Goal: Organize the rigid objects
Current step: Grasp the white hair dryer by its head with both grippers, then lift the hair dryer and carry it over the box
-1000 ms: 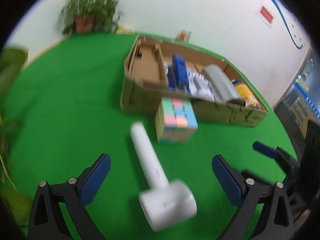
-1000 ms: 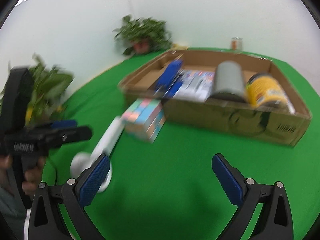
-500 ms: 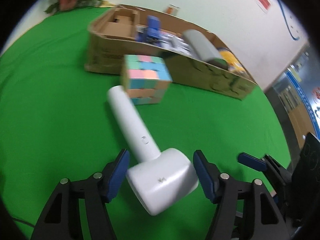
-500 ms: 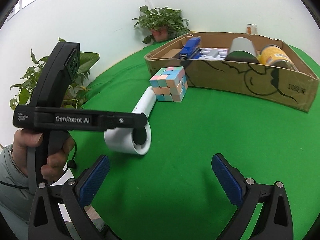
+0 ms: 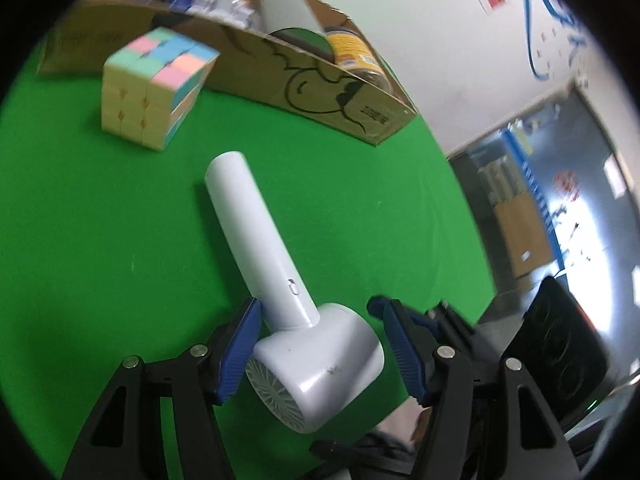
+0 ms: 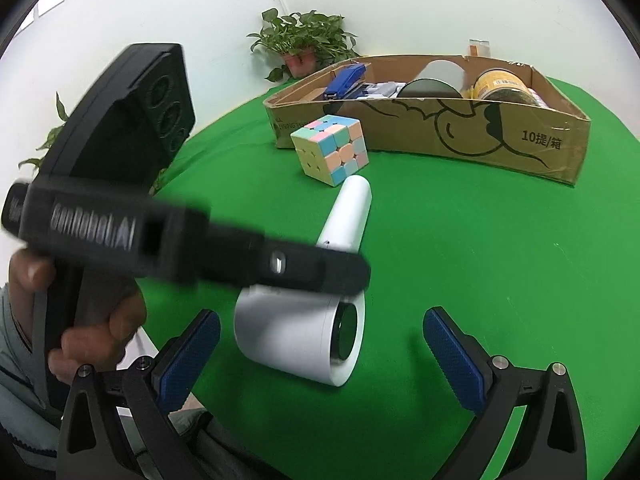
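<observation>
On the green desk (image 5: 100, 240), just short of the cardboard box (image 6: 520, 136), the left gripper (image 5: 320, 344) is clamping the white hair dryer (image 5: 316, 364) across its rounded head, which is risking a slip, while the right gripper (image 6: 320, 352) is hanging apart, empty.
</observation>
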The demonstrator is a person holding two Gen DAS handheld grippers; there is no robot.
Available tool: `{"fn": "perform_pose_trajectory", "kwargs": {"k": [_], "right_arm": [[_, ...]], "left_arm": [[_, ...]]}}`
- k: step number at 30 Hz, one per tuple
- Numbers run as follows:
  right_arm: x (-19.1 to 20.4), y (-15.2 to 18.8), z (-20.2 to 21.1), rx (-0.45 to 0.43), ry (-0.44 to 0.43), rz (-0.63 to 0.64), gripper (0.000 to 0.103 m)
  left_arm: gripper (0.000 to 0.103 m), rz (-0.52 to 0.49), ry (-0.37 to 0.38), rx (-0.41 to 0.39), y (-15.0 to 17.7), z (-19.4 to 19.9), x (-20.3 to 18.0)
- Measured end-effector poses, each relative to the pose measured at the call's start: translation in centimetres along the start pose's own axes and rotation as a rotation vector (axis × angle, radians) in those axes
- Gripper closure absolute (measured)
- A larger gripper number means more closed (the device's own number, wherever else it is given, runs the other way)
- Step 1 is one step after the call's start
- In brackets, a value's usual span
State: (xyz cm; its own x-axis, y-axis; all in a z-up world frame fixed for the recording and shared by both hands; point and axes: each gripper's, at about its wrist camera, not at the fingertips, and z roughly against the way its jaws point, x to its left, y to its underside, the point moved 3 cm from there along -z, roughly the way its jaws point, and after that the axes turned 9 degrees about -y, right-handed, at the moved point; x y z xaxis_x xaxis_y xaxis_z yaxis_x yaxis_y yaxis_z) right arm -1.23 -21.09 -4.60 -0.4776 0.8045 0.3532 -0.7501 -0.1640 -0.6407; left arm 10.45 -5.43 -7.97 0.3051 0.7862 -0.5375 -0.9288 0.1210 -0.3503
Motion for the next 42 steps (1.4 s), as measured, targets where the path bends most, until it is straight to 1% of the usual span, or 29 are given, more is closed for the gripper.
{"fn": "perform_pose_trajectory", "kwargs": {"k": [3,4,5,6,7,8,9,10,11,13,15,16,17,18,24,28,35,39,42], "right_arm": [[0.5,0.4,-0.4,0.011,0.051,-0.001,0.006],[0.7,0.6,-0.6,0.021,0.055,-0.001,0.012],[0.8,0.5,-0.9,0.028,0.054,-0.001,0.016],[1.1,0.5,-1.5,0.035,0.06,0.002,0.016],[1.4,0.5,-1.9,0.039,0.077,0.007,0.019],[1.5,0.6,-2.3,0.045,0.096,0.01,0.028],[1.6,0.8,-2.8,0.059,0.12,0.008,0.031],[1.7,0.9,-2.9,0.049,0.139,0.012,0.033],[1.8,0.9,-3.0,0.044,0.149,0.016,0.041],[1.9,0.9,-3.0,0.038,0.178,0.019,0.042],[1.8,1.0,-2.8,0.026,0.174,0.004,0.043],[1.8,1.0,-2.7,0.023,0.176,0.0,0.043],[1.8,1.1,-2.6,0.021,0.179,0.001,0.043],[1.9,1.1,-2.5,0.02,0.182,0.001,0.043],[2.4,0.8,-2.5,0.013,0.197,0.023,0.045],[2.2,0.5,-2.9,0.003,0.191,0.008,0.045],[2.2,-0.1,-2.7,-0.031,0.208,0.0,0.046],[1.9,-1.2,-2.4,-0.058,0.219,0.009,0.046],[2.2,-2.3,-2.0,-0.084,0.225,0.021,0.046]], "left_arm": [[0.04,0.077,0.003,0.017,-0.7,-0.2,1.7],[0.04,0.097,0.009,0.02,-0.8,-0.3,2.1],[0.04,0.111,0.016,0.027,-0.9,-0.5,2.4],[0.04,0.117,0.021,0.033,-1.1,-0.7,2.5],[0.04,0.117,0.022,0.038,-1.3,-0.8,2.6],[0.04,0.115,0.021,0.041,-1.5,-0.9,2.4],[0.04,0.111,0.021,0.045,-1.6,-1.2,2.2],[0.04,0.106,0.022,0.045,-1.6,-1.3,2.0],[0.042,0.089,0.025,0.052,-1.6,-1.5,1.6],[0.044,0.069,0.027,0.054,-1.7,-1.4,1.4],[0.052,0.079,0.056,0.061,-1.2,-1.0,1.9],[0.054,0.093,0.063,0.07,-1.3,-1.2,2.1],[0.063,0.097,0.048,0.074,-1.4,-1.3,2.3],[0.065,0.09,0.03,0.079,-1.5,-1.4,2.4],[0.065,0.051,0.006,0.085,-1.7,-1.7,1.6],[0.065,0.023,-0.006,0.063,-2.0,-1.5,1.0],[0.068,0.005,0.014,0.032,-2.5,-0.6,0.4],[0.068,-0.023,0.02,0.0,-3.3,0.4,-0.3],[0.068,-0.05,0.009,-0.033,-3.9,1.4,-1.1]]}}
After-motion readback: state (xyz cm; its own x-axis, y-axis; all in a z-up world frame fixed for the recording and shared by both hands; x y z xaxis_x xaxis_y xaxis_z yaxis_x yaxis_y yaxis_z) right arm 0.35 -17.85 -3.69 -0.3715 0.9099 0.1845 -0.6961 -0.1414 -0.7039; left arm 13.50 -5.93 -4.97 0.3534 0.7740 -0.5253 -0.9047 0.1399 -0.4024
